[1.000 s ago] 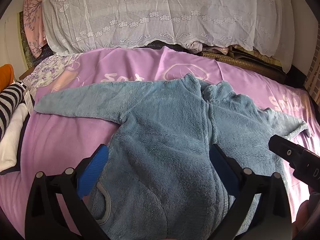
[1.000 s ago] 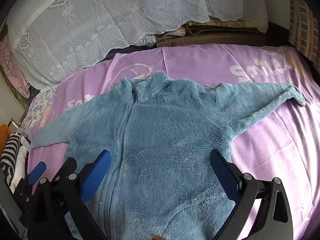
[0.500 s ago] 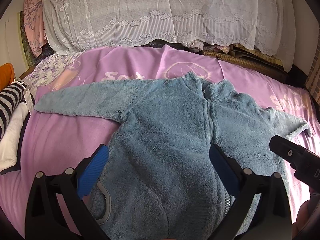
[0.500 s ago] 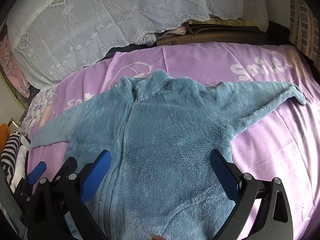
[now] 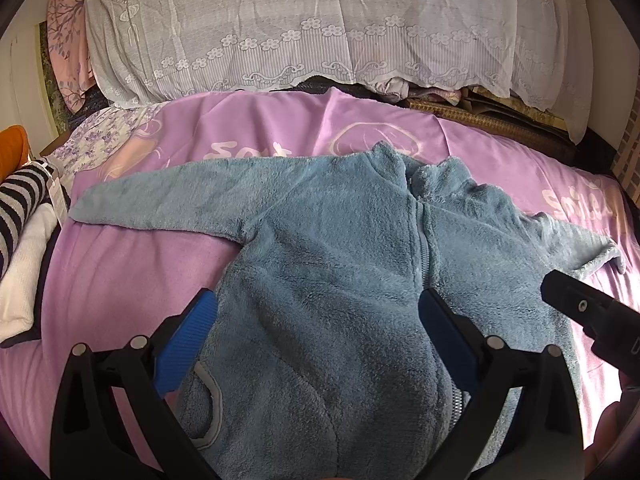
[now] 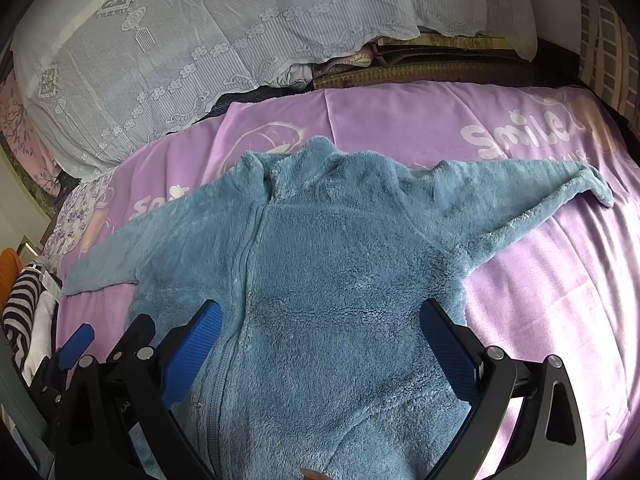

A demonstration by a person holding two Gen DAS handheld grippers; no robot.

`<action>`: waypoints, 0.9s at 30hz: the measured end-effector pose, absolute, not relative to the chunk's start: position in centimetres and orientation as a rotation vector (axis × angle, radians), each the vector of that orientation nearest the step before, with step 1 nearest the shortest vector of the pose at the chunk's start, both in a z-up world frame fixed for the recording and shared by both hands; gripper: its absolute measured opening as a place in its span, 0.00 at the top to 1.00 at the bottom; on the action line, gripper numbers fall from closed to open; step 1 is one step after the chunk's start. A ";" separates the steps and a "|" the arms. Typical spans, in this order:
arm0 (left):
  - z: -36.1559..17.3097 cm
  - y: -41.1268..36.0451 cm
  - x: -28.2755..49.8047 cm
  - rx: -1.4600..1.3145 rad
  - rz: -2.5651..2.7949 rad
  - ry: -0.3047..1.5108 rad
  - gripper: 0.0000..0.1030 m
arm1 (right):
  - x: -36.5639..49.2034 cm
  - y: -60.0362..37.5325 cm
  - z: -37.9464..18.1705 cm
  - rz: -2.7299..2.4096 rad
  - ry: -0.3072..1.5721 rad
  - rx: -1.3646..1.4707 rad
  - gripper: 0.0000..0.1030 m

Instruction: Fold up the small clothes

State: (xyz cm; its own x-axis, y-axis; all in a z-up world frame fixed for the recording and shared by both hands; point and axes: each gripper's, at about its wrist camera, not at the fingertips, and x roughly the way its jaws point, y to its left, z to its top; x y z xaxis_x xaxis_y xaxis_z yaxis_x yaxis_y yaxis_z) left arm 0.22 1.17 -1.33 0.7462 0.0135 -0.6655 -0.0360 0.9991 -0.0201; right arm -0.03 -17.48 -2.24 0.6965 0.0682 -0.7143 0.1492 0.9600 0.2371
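1. The left gripper [image 5: 316, 336] is spread wide and holds nothing; the right gripper [image 6: 320, 340] likewise.
2. The blue fleece jacket [image 6: 340, 280] lies flat just ahead of and beneath both, zipped, sleeves extended to either side.
3. It rests on the purple bed cover [image 6: 540, 300].
4. Judgement: spreading is complete; no fold is made yet.

A fuzzy blue-grey jacket [image 5: 328, 280] is lying mid-frame on a lilac blanket [image 5: 120, 280] printed with white lettering. White floral lace cloth [image 5: 320, 32] is filling the top. At far left, a black-and-white striped garment [image 5: 20, 208] is showing beside something orange [image 5: 12, 148]. The gripper pads [image 6: 192, 352] are showing bright blue.
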 end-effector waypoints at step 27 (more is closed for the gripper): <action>-2.1 1.9 -0.2 -0.032 0.031 0.739 0.05 | -0.2 -17.2 -2.8 -0.045 0.816 0.295 0.03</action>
